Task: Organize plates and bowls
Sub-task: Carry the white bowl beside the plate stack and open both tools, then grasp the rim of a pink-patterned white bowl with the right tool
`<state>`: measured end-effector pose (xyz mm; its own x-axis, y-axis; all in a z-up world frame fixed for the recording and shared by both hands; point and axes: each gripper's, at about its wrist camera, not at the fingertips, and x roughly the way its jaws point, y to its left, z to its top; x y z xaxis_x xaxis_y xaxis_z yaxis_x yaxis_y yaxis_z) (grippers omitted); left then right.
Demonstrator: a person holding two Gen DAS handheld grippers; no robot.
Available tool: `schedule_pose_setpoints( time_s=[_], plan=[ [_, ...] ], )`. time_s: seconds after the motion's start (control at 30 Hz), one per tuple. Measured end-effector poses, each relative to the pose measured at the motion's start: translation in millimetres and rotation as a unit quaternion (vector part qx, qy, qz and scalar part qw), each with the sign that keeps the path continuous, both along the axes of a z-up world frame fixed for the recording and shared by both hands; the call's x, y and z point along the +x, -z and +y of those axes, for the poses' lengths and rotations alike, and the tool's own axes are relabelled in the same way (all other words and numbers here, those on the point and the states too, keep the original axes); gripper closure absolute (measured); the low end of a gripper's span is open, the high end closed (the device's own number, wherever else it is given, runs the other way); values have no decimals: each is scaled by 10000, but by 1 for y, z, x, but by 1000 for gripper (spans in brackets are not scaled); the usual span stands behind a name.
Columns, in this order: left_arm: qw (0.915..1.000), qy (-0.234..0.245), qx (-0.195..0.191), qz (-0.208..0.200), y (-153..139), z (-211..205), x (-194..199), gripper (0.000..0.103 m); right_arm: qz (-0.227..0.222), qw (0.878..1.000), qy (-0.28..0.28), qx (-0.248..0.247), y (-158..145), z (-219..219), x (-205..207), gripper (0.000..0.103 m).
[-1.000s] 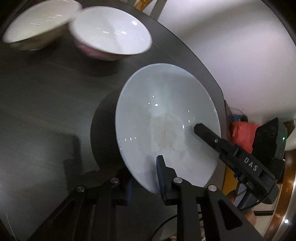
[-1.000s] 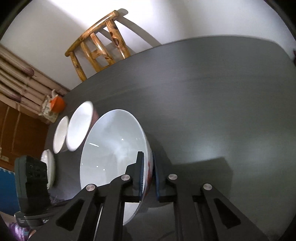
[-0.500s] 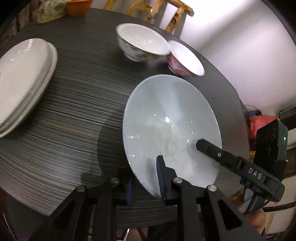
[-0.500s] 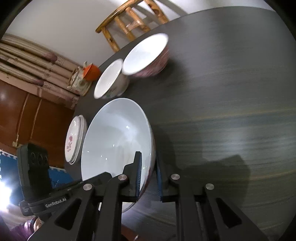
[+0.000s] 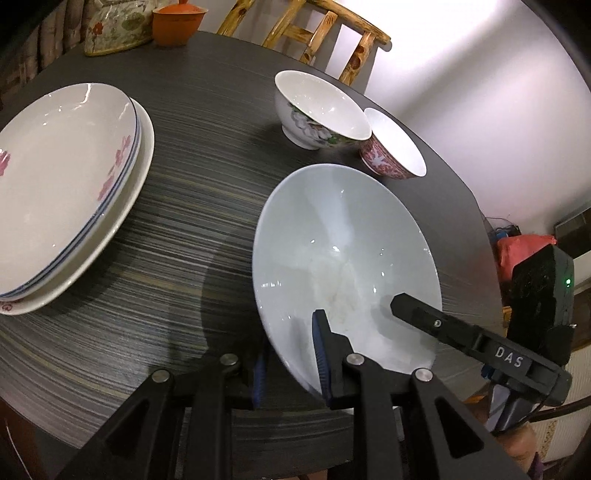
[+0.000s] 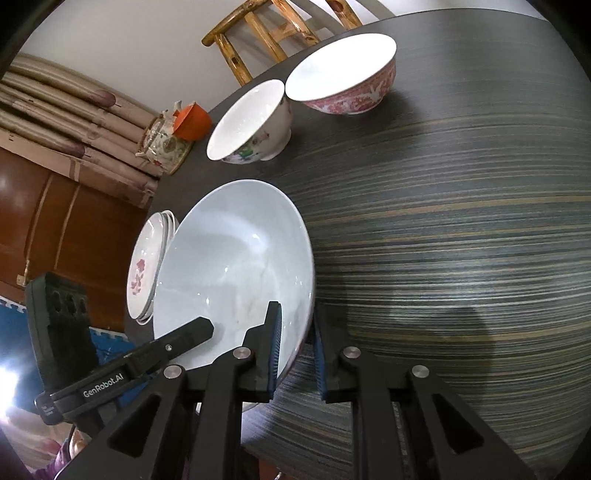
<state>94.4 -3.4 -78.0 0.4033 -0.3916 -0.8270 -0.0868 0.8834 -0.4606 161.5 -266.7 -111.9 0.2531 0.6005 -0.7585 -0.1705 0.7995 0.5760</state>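
Large pale bowl (image 5: 343, 254) lower centre of frame, held tilted above the counter (image 5: 192, 206), rim pinched by left hand-held gripper (image 5: 290, 363) and right hand-held gripper (image 6: 295, 350). 2 plates (image 5: 66, 177) already stacked at left. Still unstacked, upper right: floral bowl (image 5: 317, 110) and pink bowl (image 5: 391, 147), side by side.

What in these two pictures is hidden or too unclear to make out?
- Underside of the big pale-blue ceramic bowl: both views, hidden by its own body.
- Stacked white flowered plates: right wrist view, partly behind the bowl; count unclear.
- Wooden chair: both views, cut off by the top edge and the dark striped table.
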Motion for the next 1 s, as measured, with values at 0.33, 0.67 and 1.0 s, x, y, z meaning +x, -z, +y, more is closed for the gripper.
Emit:
schedule_pose_setpoints(
  time_s=[0.33, 0.67, 1.0],
  plan=[
    [9972, -46, 692, -277, -14, 3, -10, 69, -199, 9993, 141, 294, -8, -8, -8, 76],
    [9942, 44, 926, -552, -42, 14, -35, 58, -713, 9898, 903, 842, -41, -69, -32, 62],
    [9958, 252, 434, -770, -94, 21, -25, 58, -709, 9862, 1174, 926, -43, -96, -41, 62]
  ],
)
